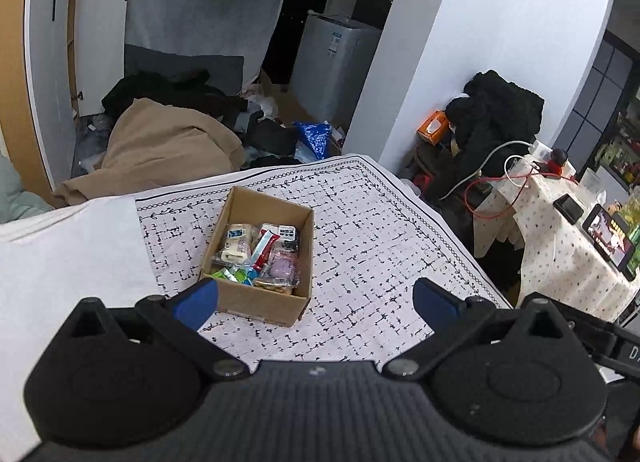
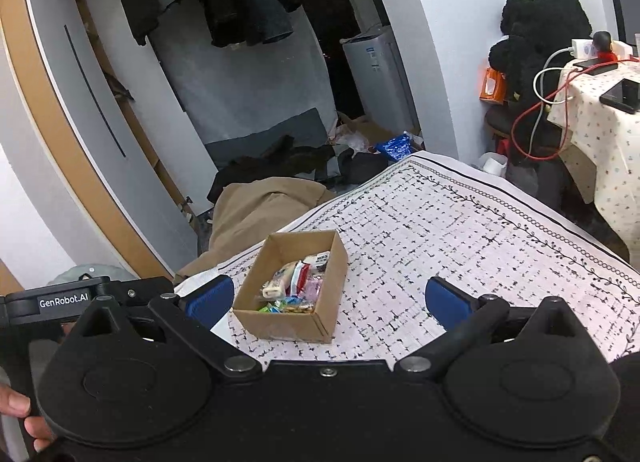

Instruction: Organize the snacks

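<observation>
Left tool (image 1: 316, 302) and right tool (image 2: 328, 298): blue pads spread wide, holding nothing, both raised above the patterned surface (image 1: 380, 230). Cardboard box (image 1: 260, 250), open-topped, on that surface just beyond the pads, long axis running away from the tools. Contents: mixed wrapped snacks (image 1: 260, 252) piled inside.

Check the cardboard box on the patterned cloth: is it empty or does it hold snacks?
It holds snacks. The cardboard box stands upright and open-topped, with several wrapped snack packets lying loosely on its floor, well below the rim in both wrist views.
</observation>
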The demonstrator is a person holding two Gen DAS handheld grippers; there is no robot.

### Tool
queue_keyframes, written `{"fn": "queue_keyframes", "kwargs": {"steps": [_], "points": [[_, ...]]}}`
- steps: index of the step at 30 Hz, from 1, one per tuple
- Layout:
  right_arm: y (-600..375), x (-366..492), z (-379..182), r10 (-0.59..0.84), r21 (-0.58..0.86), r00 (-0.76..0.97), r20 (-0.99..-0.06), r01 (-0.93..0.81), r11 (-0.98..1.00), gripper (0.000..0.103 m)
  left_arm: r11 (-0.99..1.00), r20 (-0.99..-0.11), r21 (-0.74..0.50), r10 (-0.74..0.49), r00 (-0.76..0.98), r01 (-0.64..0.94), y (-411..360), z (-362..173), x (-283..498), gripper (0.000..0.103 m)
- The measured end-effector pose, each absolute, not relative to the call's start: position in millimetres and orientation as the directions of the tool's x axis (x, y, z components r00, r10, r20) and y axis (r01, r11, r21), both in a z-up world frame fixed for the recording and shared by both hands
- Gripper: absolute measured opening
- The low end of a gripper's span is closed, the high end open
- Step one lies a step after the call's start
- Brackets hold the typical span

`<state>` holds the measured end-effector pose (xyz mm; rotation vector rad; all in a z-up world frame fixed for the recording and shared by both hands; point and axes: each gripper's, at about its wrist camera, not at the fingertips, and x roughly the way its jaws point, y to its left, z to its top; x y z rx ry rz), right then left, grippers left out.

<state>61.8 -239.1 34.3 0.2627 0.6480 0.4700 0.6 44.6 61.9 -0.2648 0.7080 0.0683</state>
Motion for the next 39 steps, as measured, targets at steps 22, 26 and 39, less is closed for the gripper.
{"fn": "queue_keyframes", "kwargs": {"steps": [22,26,39], "points": [[-266,35,21,0.461,0.356,0.698,-0.547,-0.305,0.883,0.103,0.99,-0.667,-0.108,-0.004,0.745,-0.091,25,45,-24,0.103],[-265,36,20,0.468,0.358,0.694,-0.547,-0.311,0.88,0.103,0.992,-0.665,-0.09,0.003,0.746,-0.084,21,44,-26,0.103],[-258,34,20,0.483,0.343,0.677,-0.555,-0.343,0.874,0.103,0.994,-0.666,-0.071,0.011,0.746,-0.078,17,43,-26,0.103]]}}
